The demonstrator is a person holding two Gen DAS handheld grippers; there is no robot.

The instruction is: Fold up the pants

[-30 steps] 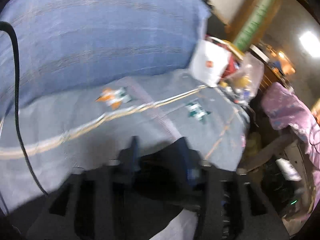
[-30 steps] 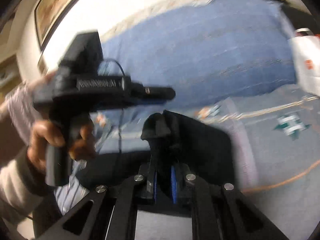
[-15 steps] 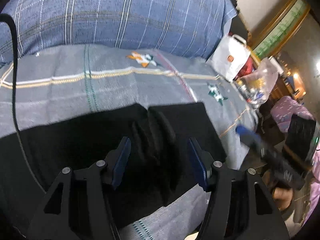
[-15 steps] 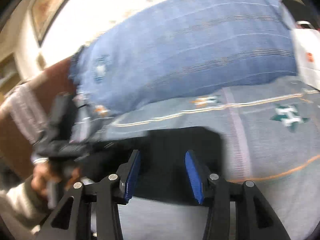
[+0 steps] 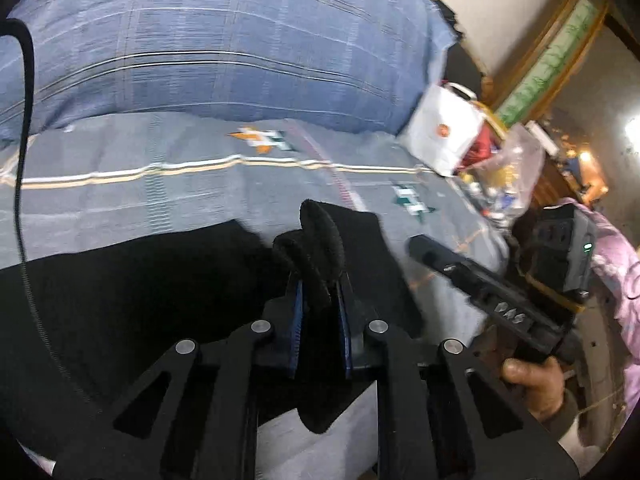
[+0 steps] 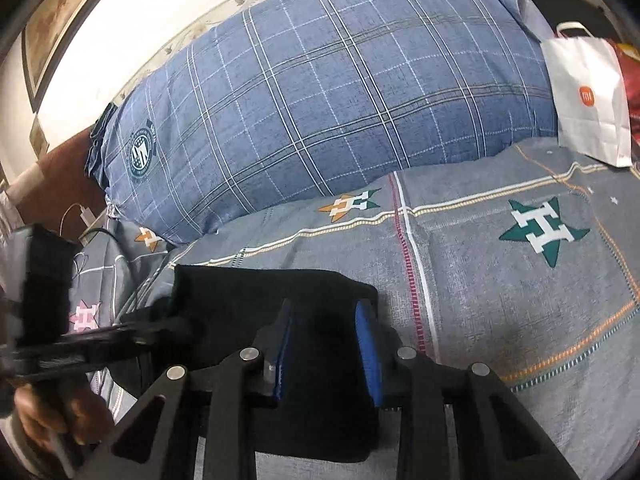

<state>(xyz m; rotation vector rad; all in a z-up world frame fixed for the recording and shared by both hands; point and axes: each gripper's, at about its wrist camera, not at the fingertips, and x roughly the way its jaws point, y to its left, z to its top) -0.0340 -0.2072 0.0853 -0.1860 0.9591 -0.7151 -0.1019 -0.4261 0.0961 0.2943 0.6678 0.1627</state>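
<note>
One bed [image 6: 520, 320] filled both views, covered by a grey sheet with star emblems and thin stripes. A big blue checked pillow [image 6: 340, 92] lay across its far side, touching the sheet. The black pants [image 6: 256, 292] lay flat on the sheet in front of the pillow, already doubled over into a dark rectangle. A white paper bag [image 6: 588, 96] stood upright at the pillow's right end, with a clear plastic bag [image 5: 508, 176] of small items just beside it.

The left gripper [image 5: 318, 312] was clamped tight on a raised ridge of the pants' fabric. The right gripper [image 6: 326, 344] sat over the pants' near edge, its jaws closing, with black cloth between the blue pads [image 6: 368, 344] but not yet pinched.
</note>
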